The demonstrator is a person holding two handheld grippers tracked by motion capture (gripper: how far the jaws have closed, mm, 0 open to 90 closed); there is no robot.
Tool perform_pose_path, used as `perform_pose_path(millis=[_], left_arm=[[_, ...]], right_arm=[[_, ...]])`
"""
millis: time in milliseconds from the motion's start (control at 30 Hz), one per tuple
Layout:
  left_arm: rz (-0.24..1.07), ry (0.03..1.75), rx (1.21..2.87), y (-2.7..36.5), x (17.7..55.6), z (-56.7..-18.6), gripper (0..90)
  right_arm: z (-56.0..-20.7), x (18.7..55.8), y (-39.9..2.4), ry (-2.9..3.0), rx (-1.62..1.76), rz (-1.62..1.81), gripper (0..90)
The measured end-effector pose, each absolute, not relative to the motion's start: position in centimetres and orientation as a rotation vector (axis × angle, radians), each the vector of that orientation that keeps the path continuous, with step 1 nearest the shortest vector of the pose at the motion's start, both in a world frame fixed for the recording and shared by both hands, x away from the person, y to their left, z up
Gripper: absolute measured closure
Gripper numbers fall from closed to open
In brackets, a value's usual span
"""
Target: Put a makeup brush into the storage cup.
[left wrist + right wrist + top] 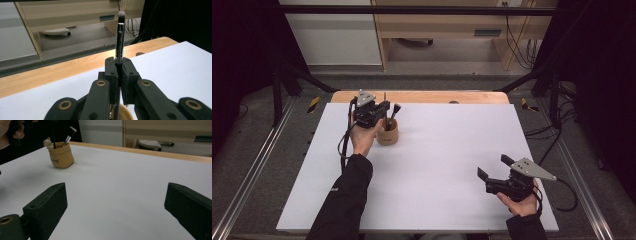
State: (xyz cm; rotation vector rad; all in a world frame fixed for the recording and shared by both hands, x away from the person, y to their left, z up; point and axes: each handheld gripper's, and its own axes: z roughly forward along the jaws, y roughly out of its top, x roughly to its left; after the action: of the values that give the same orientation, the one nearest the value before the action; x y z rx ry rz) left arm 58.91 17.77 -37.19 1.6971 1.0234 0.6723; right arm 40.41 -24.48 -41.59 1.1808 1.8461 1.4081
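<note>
Black brush [119, 40] clenched upright in left hand-held gripper [119, 65] — right hand-held gripper [115, 202] released; pouch [61, 155] beyond.

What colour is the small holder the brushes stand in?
Tan holder, clearest in the right gripper view.

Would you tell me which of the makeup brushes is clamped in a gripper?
The slim black brush with the white tip, pinched upright by the left gripper; another brush leans loose in the tan pot.

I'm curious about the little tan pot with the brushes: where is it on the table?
In the high view the tan pot stands on the white table, far left part, right beside the left gripper, which pinches a brush above it.
</note>
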Motion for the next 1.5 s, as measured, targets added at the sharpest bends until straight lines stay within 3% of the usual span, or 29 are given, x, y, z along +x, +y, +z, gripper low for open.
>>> perform_pose_path(millis=[1200, 1500], left_arm=[[0.642, 1.062, 1.743, 17.9, 58.4, -40.3, 84.1], [0.651, 1.049, 1.744, 18.2, 57.5, -39.4, 69.5]], right_arm=[[-41.6, 40.3, -24.5, 1.86, 1.159, 1.414, 6.2], [-41.7, 40.3, -24.5, 1.861, 1.161, 1.414, 6.1]])
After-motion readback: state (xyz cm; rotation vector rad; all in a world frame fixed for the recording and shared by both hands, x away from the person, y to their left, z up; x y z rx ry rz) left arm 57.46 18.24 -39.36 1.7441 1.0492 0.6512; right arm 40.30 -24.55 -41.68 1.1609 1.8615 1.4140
